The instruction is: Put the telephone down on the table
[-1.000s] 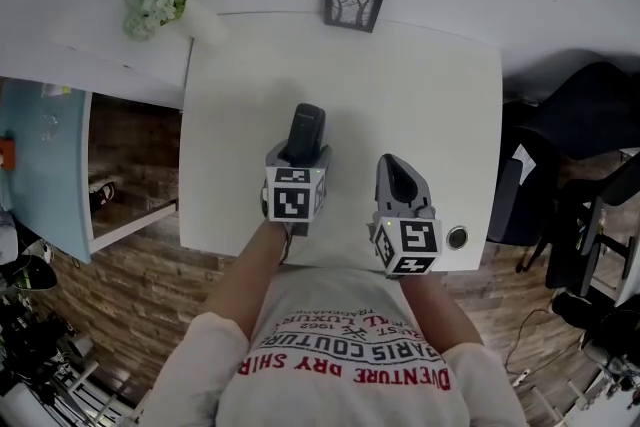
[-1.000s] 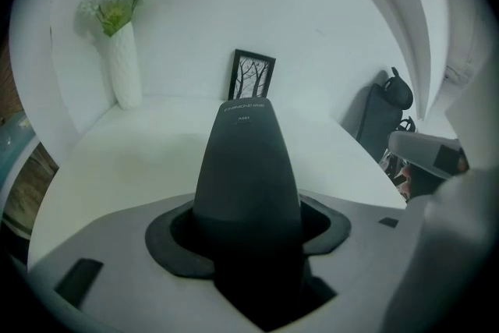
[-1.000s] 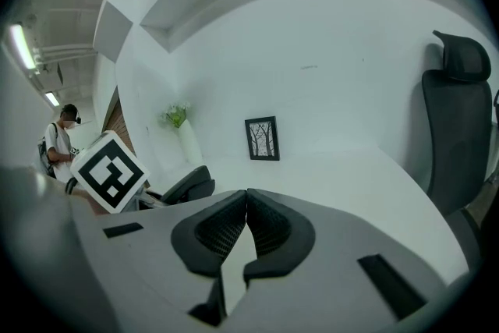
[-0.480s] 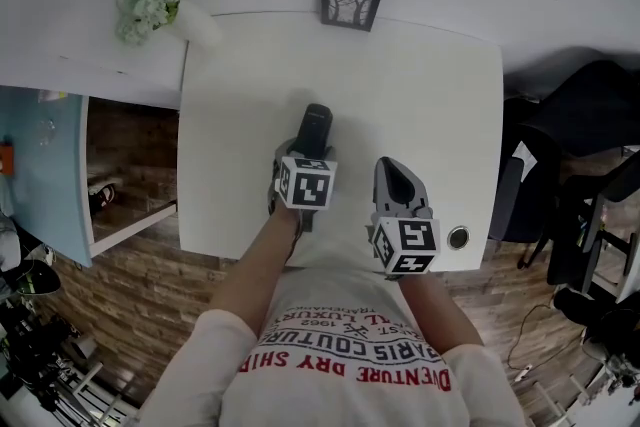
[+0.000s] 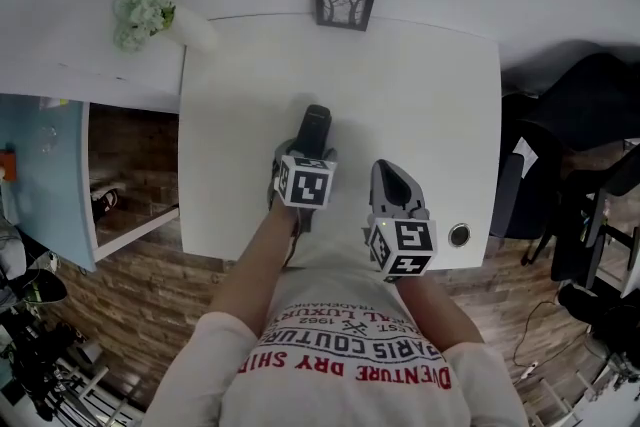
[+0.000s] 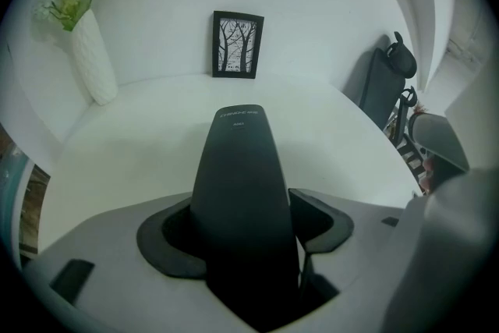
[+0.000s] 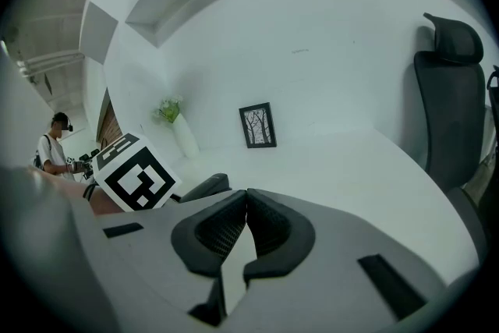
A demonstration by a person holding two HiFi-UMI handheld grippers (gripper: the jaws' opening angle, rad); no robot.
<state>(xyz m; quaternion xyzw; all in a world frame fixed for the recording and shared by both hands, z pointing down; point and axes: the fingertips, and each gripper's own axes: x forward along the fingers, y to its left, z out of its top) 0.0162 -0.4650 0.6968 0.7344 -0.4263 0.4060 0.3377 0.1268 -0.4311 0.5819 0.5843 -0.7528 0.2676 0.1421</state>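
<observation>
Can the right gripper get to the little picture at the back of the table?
Probably yes. The right gripper is shut and empty, and the table between it and the picture frame is bare; the telephone lies off to the left.

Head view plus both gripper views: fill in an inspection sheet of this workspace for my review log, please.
Surface: white table, no marks seen.
Job's things: dark telephone over the table's middle, tip toward the wall.
Clutter: picture frame and vase of flowers at the far edge; small round fitting near the right corner.
Grippers: left gripper jaws opening, telephone between them; right gripper shut, empty.
Cables: none on the table; one thin cable on the floor, right.
Surroundings: black chair right of the table; a person far off in the right gripper view.
</observation>
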